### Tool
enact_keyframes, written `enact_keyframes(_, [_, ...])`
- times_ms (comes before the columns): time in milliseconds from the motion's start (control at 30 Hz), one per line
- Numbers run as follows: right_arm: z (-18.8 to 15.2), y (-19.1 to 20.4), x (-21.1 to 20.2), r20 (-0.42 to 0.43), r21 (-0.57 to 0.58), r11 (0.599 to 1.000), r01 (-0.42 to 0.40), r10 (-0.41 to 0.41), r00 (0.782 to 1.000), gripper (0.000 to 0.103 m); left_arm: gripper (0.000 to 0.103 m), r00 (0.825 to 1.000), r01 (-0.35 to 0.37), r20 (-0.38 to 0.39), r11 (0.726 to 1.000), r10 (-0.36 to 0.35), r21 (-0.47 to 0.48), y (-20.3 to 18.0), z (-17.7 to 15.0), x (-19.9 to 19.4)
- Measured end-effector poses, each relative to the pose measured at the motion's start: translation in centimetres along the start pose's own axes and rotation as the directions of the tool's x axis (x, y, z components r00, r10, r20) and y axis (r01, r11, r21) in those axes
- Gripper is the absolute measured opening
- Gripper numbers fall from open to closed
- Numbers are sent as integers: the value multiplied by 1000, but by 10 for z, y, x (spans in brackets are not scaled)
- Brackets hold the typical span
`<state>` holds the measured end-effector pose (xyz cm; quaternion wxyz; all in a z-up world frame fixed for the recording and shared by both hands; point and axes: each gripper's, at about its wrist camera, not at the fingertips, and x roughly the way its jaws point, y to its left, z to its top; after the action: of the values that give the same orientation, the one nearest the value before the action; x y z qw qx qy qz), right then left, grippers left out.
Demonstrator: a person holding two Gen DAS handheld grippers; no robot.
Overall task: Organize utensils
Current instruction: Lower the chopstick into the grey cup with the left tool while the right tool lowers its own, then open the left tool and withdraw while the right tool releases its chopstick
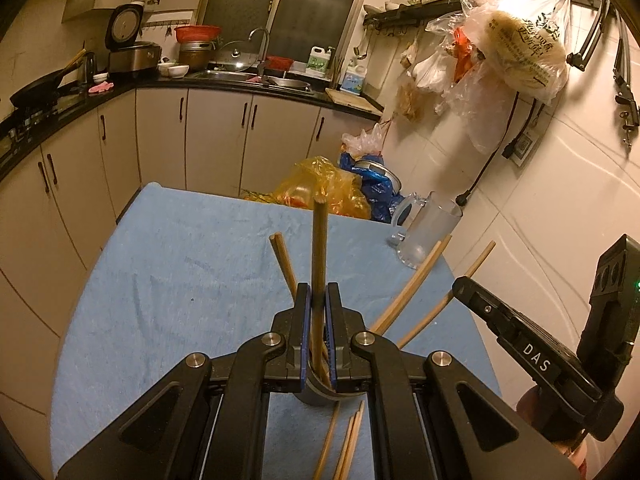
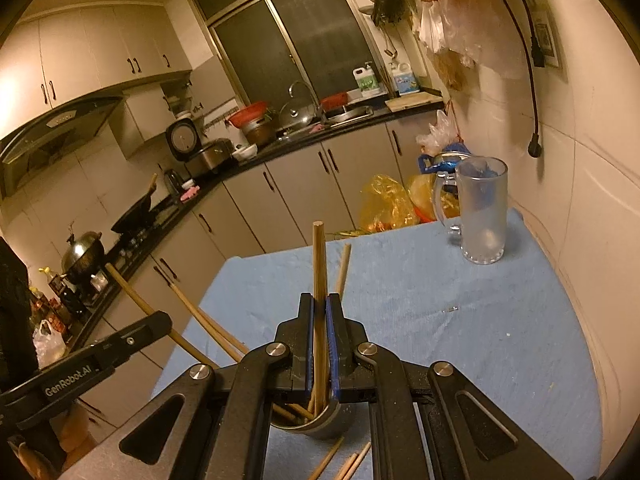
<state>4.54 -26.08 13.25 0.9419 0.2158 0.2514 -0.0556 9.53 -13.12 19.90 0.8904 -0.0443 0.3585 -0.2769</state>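
Observation:
My left gripper [image 1: 318, 300] is shut on a wooden chopstick [image 1: 319, 240] that stands upright, its lower end in a grey metal holder [image 1: 320, 394] below the fingers. My right gripper [image 2: 319, 310] is shut on a wooden chopstick [image 2: 319, 264] above the same holder [image 2: 320, 424]. More chopsticks [image 1: 412, 292] lean out of the holder to the sides; they also show in the right wrist view [image 2: 192, 320]. A few loose chopsticks [image 1: 348, 440] lie on the blue cloth [image 1: 180, 280] near the holder. The right gripper's body [image 1: 540, 360] shows at the left view's right edge.
A frosted glass mug [image 2: 482, 216] stands on the blue cloth's far right corner by the tiled wall. Yellow and blue plastic bags [image 1: 332, 188] sit beyond the table's far edge. Kitchen counter, sink [image 1: 256, 76] and cabinets lie behind. Bags hang on the wall [image 1: 512, 40].

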Motion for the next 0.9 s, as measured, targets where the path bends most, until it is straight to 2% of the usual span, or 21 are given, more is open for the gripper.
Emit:
enact_keyframes(233, [4,-4,-18,16,23,999,-27,26,1000,8,9,1000,11,26,1000,-11,9,-2,0,-17])
enact_keyframes(300, [3,-4,-31,34,27,999,-38,37,999,12,14,999,4,41,1000,-4,12,-1,-3,-26])
enact_keyframes(333, [2,-4,-35,41,29,999,-41,40,998,18,17,999,3,50,1000,-4,10,1,-5,-32])
enact_keyframes(367, [-1,-6,-43,51,34,998,-45,43,998,24,18,998,4,59,1000,-5,9,2,-9,-37])
enact_keyframes(433, [-8,-10,-53,62,46,998,-50,47,997,28,19,997,-3,73,1000,2,10,5,-15,-47])
enact_keyframes(600, [-43,-25,-60,21,81,995,-50,48,999,28,27,996,-41,84,999,41,0,25,-53,-66])
enact_keyframes(733, [-90,-42,-53,-41,114,993,-24,29,999,28,27,997,-55,47,998,56,-17,46,-97,-68])
enact_keyframes(833, [-127,-52,-43,-90,133,991,-4,16,996,28,27,998,-41,-41,999,39,-28,58,-135,-53])
enact_keyframes(900, [-148,-55,-36,-122,142,990,11,6,992,28,27,991,-42,-125,998,37,-39,63,-159,-36])
